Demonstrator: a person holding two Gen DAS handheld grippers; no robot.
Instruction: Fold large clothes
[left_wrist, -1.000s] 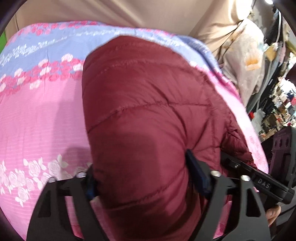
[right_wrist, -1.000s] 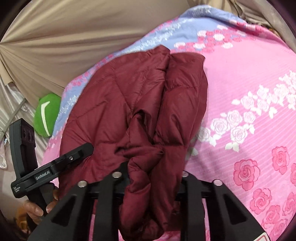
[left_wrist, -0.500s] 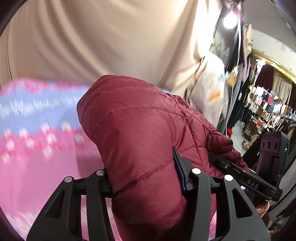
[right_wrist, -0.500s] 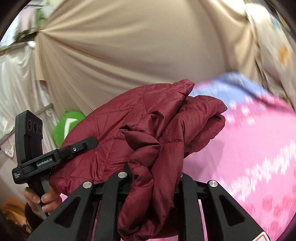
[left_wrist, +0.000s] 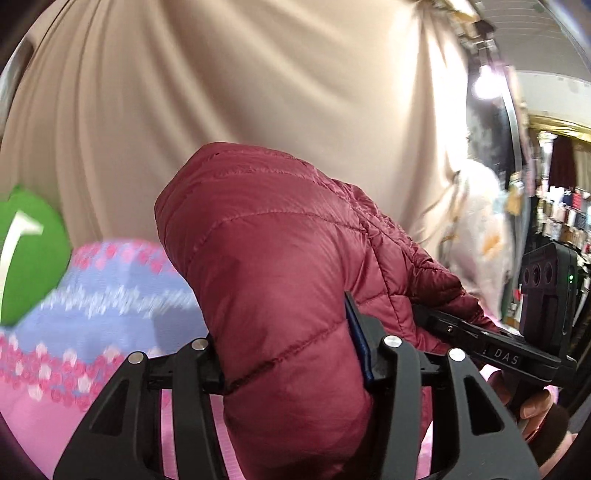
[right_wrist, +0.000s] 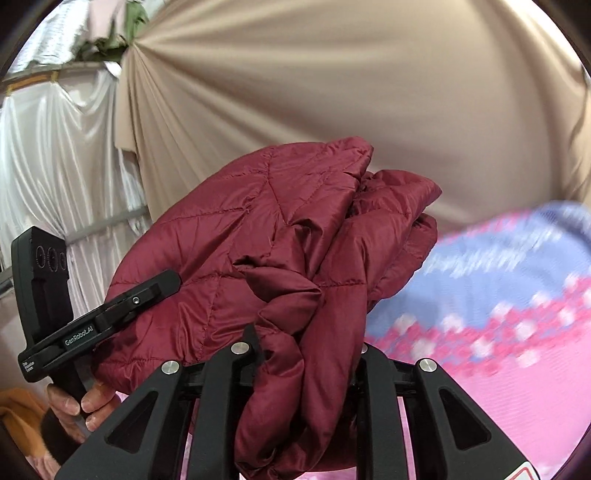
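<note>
The dark red quilted puffer jacket is bunched into a thick folded bundle and held up in the air, above the bed, with the beige draped curtain behind it. In the left wrist view its smooth padded outer face bulges upward between the fingers; in the right wrist view the same bundle shows several layered folds and a loose flap of fabric spilling down toward the camera.

The left gripper has its jaws clamped on a fat roll of the jacket, the fabric filling the whole gap between the two fingers, a blue pad pressed into the right-hand side of the roll. The right gripper likewise has its jaws closed on a gathered wad of the jacket, which hangs down between the fingers.

Each camera catches the other tool beside the bundle: the right gripper sits at the jacket's right edge in the left view, the left one at the jacket's left edge in the right view, with the person's bare fingers wrapped around the handles.

Below lies the pink and lilac floral bedspread, blurred. A green round cushion with a white mark sits at the far left of the left view, and a white satin drape hangs left in the right view.
</note>
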